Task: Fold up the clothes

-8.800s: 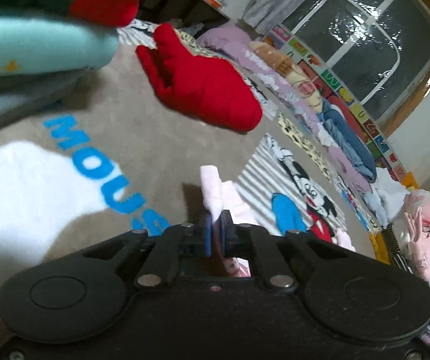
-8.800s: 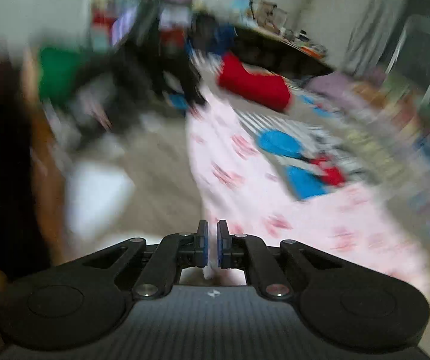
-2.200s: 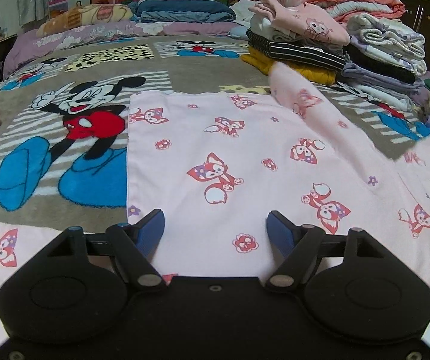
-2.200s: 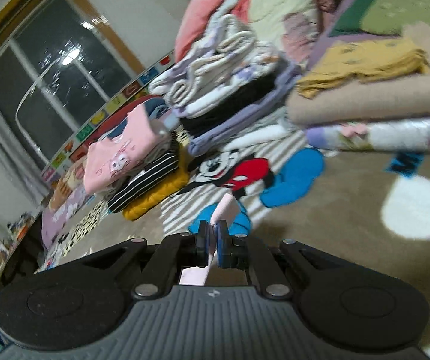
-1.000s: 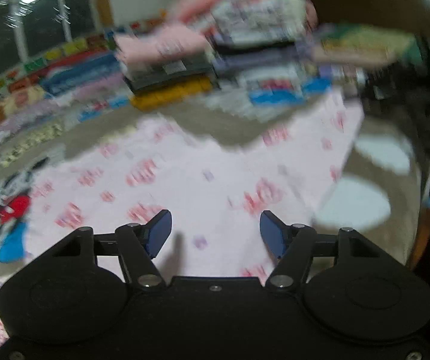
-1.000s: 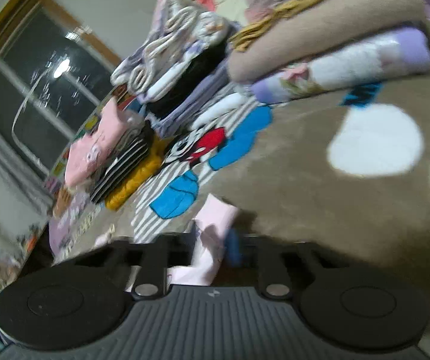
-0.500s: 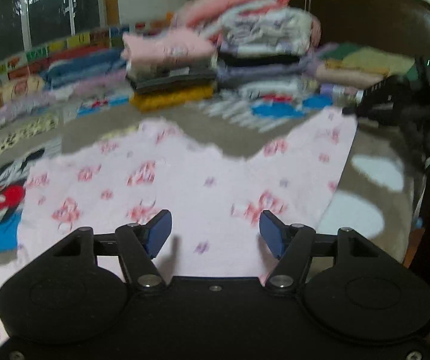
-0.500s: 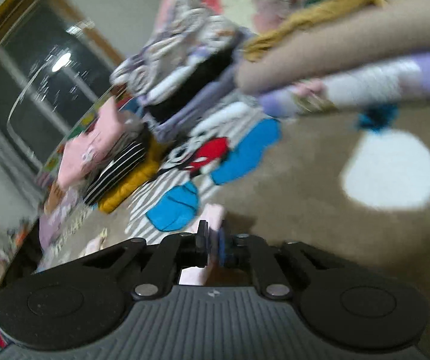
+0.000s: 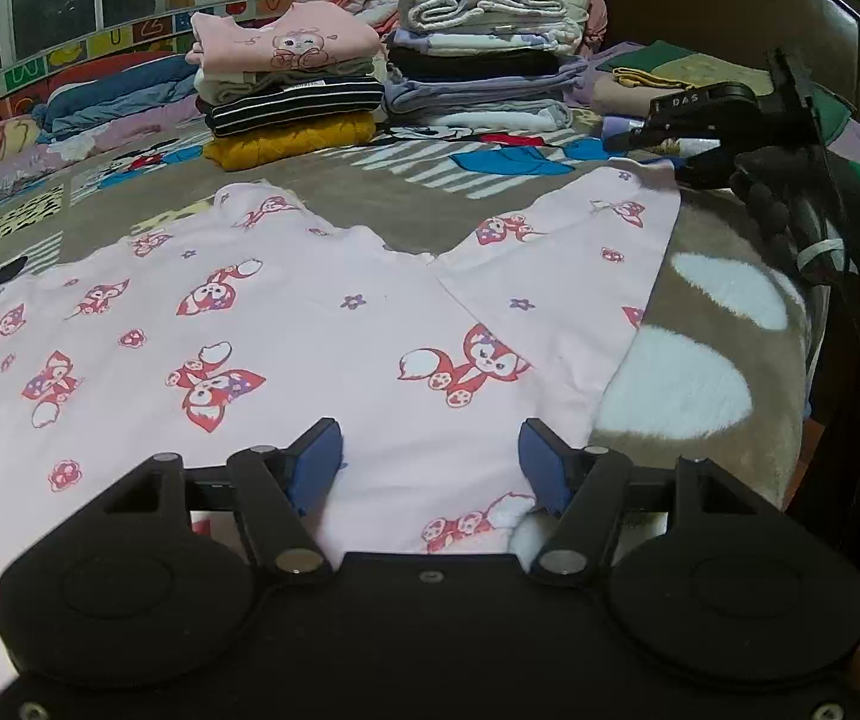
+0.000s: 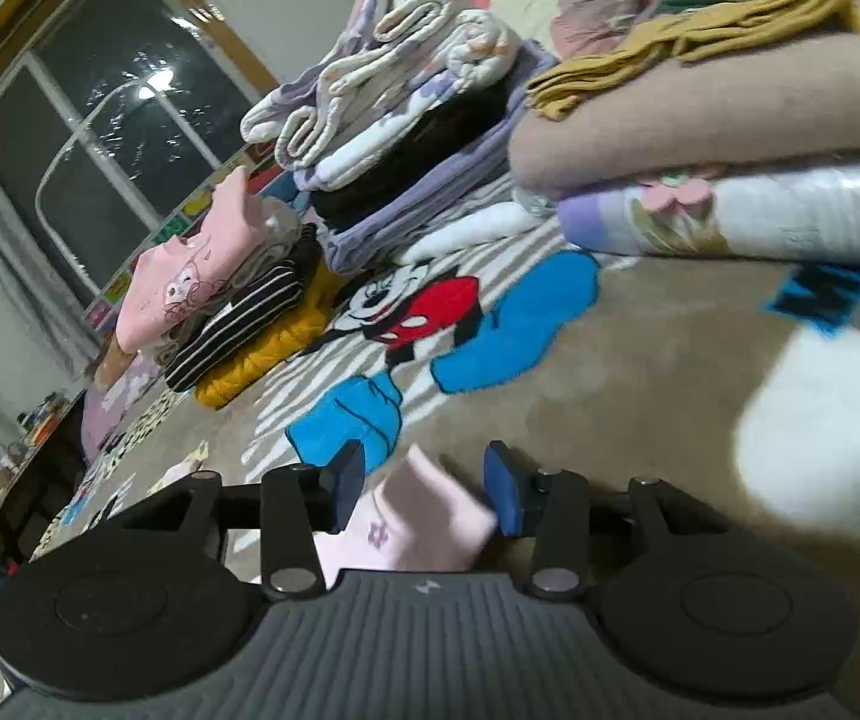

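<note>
A pale pink garment (image 9: 285, 348) printed with red foxes lies spread flat on the cartoon-mouse blanket (image 9: 430, 192). My left gripper (image 9: 430, 462) hovers open over its near hem, fingers wide apart with only cloth below. In the left wrist view my right gripper (image 9: 670, 147) sits at the garment's far right corner, held by a dark-gloved hand (image 9: 790, 198) with a green sleeve. In the right wrist view my right gripper (image 10: 423, 489) is open, and the pink corner (image 10: 411, 516) lies loose between its blue pads (image 10: 505, 495).
Stacks of folded clothes stand beyond the garment: a pink, striped and mustard pile (image 9: 291, 102) and a white, black and lilac pile (image 9: 484, 72). More folded blankets (image 10: 730, 138) lie at the right by a dark headboard (image 9: 730, 18). A window (image 10: 99, 138) is behind.
My right gripper, shut on the pink corner half a second ago, has opened and let the corner drop onto the blanket. The left gripper stays open over the spread garment.
</note>
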Demonstrator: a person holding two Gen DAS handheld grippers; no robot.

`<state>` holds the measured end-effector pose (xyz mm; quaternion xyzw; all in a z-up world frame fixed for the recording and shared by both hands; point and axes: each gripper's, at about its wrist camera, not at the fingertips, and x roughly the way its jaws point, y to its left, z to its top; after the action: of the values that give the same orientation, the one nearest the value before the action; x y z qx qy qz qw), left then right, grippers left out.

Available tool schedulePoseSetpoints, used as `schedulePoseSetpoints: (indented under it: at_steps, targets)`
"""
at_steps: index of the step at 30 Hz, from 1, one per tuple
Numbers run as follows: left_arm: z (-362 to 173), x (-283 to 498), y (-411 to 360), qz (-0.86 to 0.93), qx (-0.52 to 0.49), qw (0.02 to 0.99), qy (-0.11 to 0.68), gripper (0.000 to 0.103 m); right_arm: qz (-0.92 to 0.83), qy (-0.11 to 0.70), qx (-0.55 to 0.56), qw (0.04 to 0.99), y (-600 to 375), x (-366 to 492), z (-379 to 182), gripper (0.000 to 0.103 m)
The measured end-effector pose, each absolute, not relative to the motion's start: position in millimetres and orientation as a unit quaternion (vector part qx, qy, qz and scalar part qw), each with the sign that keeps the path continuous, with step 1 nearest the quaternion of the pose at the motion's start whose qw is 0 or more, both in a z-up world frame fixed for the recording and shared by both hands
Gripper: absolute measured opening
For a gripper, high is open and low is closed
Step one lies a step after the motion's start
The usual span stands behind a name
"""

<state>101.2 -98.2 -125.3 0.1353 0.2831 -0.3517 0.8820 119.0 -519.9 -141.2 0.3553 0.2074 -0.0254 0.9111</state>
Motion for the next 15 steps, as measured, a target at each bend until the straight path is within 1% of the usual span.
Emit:
schedulePoseSetpoints:
  at_steps: [1, 2, 9, 13, 15]
  targets:
    - [-126.4, 101.1, -97.2, -0.352, 0.133, 0.882, 0.283, 0.065, -0.012, 0.212, 0.355, 0.91, -520.1, 122.9, -142.3, 0.018]
    - [-126.2, 101.4, -96.2, -0.353, 0.131, 0.882, 0.284, 0.065, -0.009, 0.213, 0.356, 0.91, -520.3, 124.1, -143.0, 0.007]
    - [-126.8, 103.7, -94.0, -0.356, 0.124, 0.879, 0.29, 0.066, -0.04, 0.203, 0.356, 0.911, -521.3, 120.7, -142.5, 0.007]
    - [-126.6, 103.6, -94.0, -0.355, 0.124, 0.88, 0.292, 0.066, -0.059, 0.197, 0.356, 0.911, -521.9, 118.7, -142.3, 0.009]
    - [-126.6, 103.6, -94.0, -0.354, 0.125, 0.88, 0.292, 0.066, -0.068, 0.194, 0.356, 0.911, -522.2, 117.8, -142.2, 0.018]
